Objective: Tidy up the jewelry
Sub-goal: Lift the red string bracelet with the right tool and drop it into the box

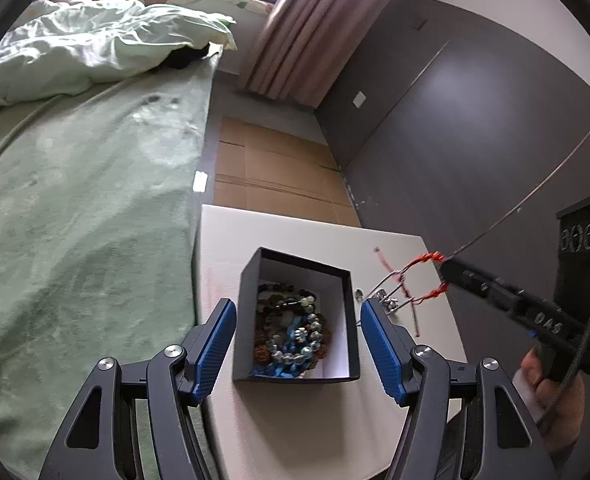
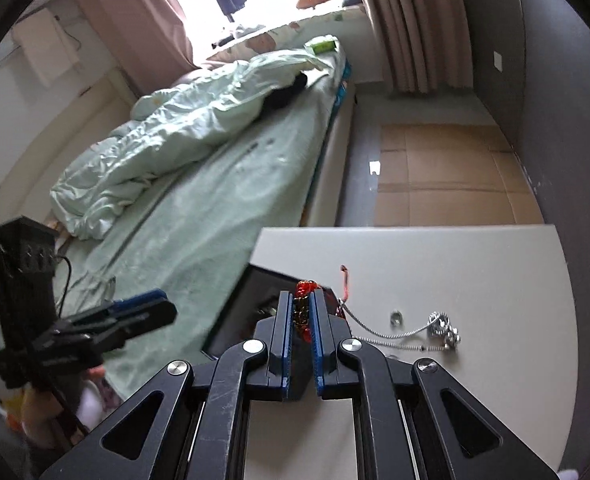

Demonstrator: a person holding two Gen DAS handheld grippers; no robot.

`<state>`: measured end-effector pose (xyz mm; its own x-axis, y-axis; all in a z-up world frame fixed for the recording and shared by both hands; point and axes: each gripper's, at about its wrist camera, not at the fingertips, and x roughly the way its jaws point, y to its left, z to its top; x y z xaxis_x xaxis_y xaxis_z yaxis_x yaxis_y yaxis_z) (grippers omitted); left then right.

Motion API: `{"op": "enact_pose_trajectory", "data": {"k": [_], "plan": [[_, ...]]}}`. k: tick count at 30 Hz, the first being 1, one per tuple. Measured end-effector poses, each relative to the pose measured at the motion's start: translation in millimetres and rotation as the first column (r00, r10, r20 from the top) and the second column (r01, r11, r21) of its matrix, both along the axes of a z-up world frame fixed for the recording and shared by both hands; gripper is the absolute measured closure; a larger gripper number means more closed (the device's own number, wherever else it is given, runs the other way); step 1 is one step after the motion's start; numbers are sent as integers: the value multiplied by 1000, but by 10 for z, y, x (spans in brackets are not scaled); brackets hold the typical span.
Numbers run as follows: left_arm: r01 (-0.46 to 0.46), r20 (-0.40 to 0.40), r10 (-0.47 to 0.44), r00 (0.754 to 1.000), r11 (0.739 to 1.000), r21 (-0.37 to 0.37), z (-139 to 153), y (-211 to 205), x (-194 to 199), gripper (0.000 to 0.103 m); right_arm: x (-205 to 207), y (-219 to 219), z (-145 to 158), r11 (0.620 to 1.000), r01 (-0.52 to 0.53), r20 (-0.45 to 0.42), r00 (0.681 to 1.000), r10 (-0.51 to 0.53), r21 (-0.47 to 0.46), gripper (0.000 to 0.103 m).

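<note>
A black box with a white inside stands on the white table. It holds several beaded bracelets in brown, blue and pearl. My left gripper hangs open above and in front of the box with nothing between its blue pads. My right gripper is shut on a red braided bracelet with gold bits, lifted off the table. In the left wrist view the red bracelet hangs as a loop from the right gripper. A silver chain lies on the table to the right.
A small silver ring and a thin red cord lie on the table near the chain. A bed with a green sheet borders the table's left side. Cardboard covers the floor beyond, and a grey wall is on the right.
</note>
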<state>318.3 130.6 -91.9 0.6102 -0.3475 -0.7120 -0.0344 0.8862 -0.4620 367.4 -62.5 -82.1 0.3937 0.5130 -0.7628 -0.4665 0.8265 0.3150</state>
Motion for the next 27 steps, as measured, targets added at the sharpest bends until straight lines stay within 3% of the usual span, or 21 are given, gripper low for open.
{"op": "enact_pose_trajectory", "data": {"k": [18, 23, 27], "plan": [[-31, 29, 32, 999, 999, -20, 114, 105, -159, 37, -231, 81, 840, 997, -41, 167, 986, 30, 67, 93], [-42, 40, 43, 998, 999, -17, 168, 151, -234, 37, -290, 251, 929, 995, -74, 188, 980, 61, 63, 93], [-61, 44, 62, 997, 998, -14, 182, 252, -307, 37, -277, 437, 811, 995, -94, 168, 982, 86, 44, 93]]}}
